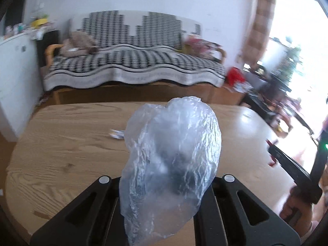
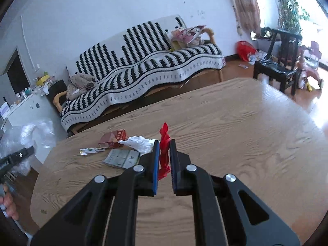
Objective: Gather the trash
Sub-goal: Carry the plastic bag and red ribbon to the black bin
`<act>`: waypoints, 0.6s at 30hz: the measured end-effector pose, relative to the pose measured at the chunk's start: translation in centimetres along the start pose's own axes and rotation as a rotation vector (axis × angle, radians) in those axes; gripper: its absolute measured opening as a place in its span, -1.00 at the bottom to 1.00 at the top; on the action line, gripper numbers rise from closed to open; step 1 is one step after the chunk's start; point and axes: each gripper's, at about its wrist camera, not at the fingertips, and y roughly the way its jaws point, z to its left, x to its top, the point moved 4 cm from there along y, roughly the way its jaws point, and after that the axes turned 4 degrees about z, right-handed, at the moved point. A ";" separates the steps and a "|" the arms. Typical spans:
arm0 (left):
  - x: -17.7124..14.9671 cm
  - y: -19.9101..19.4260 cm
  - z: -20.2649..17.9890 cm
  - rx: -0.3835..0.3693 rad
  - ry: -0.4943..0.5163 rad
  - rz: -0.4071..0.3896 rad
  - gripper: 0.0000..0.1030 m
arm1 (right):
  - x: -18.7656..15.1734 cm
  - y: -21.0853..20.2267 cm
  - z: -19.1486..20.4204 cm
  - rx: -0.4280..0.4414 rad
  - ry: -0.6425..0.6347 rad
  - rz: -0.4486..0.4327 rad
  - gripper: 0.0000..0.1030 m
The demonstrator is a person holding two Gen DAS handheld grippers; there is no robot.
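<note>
Left gripper (image 1: 164, 184) is clamped tight on a clear plastic bag (image 1: 172, 164), and that crinkled film balloons up right between its fingers, blocking most of what lies ahead of them; the fingertips themselves are hidden behind it. Over on the other side, the right gripper (image 2: 164, 160) is pinched on a twisted strip of red plastic wrapper (image 2: 164, 151), which sticks up past the blue pads (image 2: 156, 164) and hangs out below them too. Both are held above the wooden table (image 2: 235, 143). Just left of the right fingers, on the tabletop, sits a little cluster of litter: a crumpled white plastic wrapper (image 2: 141, 143) nearest the fingertip, a flat grey-green packet (image 2: 121, 158) beside it, a red-brown cigarette box (image 2: 112, 138) further ahead, and a thin white-and-green wrapper (image 2: 92, 150) out to the left. Through the left camera, a small scrap (image 1: 116, 133) peeks out left of the bag, too blurred to name. Beyond the table's far edge stretches a sofa under a black-and-white throw (image 2: 143, 71), with a dark wooden chair (image 2: 278, 61) ahead and right of the right fingers. A hand (image 1: 297, 209) grips the right tool at the edge of the left view.
</note>
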 end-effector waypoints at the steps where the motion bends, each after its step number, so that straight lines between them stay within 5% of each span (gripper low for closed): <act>1: -0.6 0.0 -1.5 -0.029 0.007 0.010 -0.92 | -0.1 -1.3 -0.8 -0.016 -0.001 -0.008 -0.80; 10: -8.8 0.6 -16.6 -0.281 0.155 0.167 -0.92 | -3.1 -14.5 -12.6 -0.172 0.092 -0.090 -0.80; 18: -20.2 2.8 -27.1 -0.426 0.299 0.451 -0.92 | -12.9 -16.6 -21.0 -0.200 0.220 0.065 -0.80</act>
